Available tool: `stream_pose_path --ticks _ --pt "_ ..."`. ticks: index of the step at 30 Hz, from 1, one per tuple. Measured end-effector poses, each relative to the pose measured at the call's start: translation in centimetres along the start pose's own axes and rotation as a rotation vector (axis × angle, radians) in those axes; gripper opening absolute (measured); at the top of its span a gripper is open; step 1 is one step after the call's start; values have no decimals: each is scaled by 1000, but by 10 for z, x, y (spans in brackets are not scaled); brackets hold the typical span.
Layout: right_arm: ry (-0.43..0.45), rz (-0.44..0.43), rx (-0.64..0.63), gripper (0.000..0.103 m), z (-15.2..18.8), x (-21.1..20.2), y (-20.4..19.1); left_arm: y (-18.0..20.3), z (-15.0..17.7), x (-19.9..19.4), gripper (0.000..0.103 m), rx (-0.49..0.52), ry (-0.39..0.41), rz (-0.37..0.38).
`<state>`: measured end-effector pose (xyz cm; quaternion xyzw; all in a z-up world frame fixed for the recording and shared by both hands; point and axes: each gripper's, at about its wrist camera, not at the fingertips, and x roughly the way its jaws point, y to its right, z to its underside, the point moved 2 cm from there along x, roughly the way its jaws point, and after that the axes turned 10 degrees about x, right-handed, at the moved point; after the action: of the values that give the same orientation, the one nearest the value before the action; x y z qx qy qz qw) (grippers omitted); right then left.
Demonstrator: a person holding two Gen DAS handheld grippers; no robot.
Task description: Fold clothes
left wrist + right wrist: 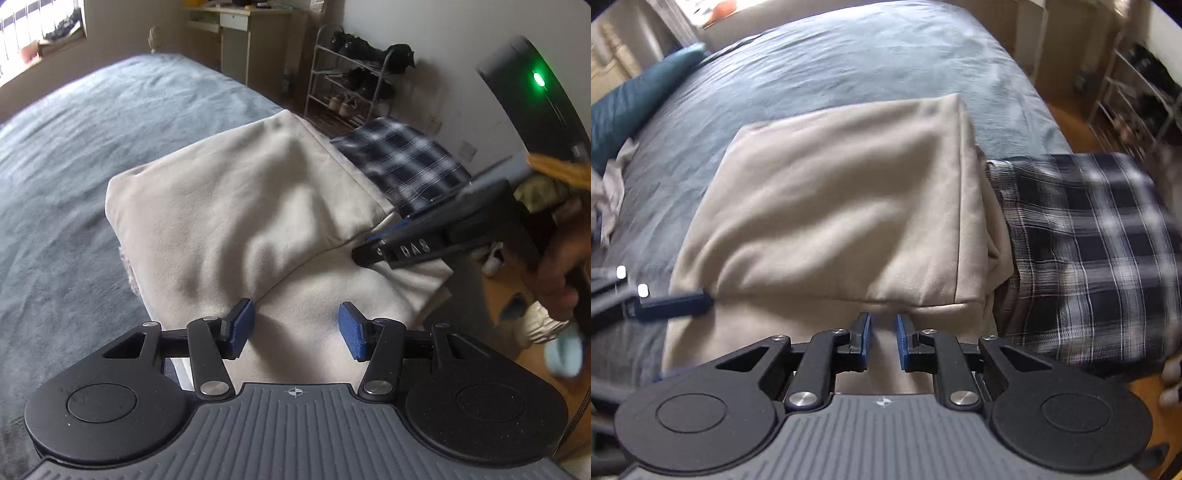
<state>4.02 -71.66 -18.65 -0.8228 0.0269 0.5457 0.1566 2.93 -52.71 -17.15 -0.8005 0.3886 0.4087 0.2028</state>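
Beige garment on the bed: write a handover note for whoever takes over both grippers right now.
Left gripper: open, empty, over the near edge of the beige garment.
Right gripper: jaws slightly apart, at the same garment's near folded edge, gripping nothing visible.
Beige garment lies folded on the blue bed; plaid garment sits folded beside it on its right, touching.
Done: both look folded.
Left: probably tidy or stack; a crumpled light cloth lies farther left.

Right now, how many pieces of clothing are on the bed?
3: a beige garment folded in the middle, a plaid garment beside it at the bed's edge, a crumpled pale one far left. Others may be hidden.
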Motion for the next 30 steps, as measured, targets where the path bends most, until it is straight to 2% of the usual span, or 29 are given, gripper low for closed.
stream_pose_path --ticks 5,7,11,12,14,15,16,17,19,20,21,22,24,26,30 --pt "17 -58 -68 19 21 -50 5 3 -4 -33 51 -67 20 -37" --pt "-1 -73 -83 23 32 -46 9 11 1 -39 51 -83 10 -55" --pt "-88 -87 -46 23 35 -1 23 23 3 -23 51 -181 -61 -165" --pt "-100 -104 -20 23 31 -3 26 24 -1 -25 50 -214 -72 -206" --pt "-56 -150 -23 24 26 -29 32 28 -9 -43 51 -284 -51 -277" --pt "-20 -175 -44 28 25 -46 35 33 -14 -58 52 -304 -16 -311" --pt "12 -185 -58 45 26 -63 38 39 -18 -74 53 -310 14 -349" --pt "41 -187 -68 56 28 -78 41 46 -23 -89 59 -313 34 -388" --pt "90 -183 -106 62 34 -104 44 58 -29 -119 78 -344 78 -434" --pt "112 -172 -128 66 38 -115 43 63 -32 -133 95 -367 102 -447" --pt "139 -160 -140 69 42 -126 43 67 -34 -145 103 -394 124 -449" --pt "168 -148 -149 76 45 -137 42 71 -37 -155 103 -419 140 -449" --pt "234 -134 -136 82 51 -158 41 79 -42 -170 103 -448 156 -468" --pt "293 -119 -114 97 55 -176 39 84 -46 -178 103 -450 160 -508" --pt "360 -94 -117 100 62 -201 28 92 -49 -193 103 -453 199 -527"
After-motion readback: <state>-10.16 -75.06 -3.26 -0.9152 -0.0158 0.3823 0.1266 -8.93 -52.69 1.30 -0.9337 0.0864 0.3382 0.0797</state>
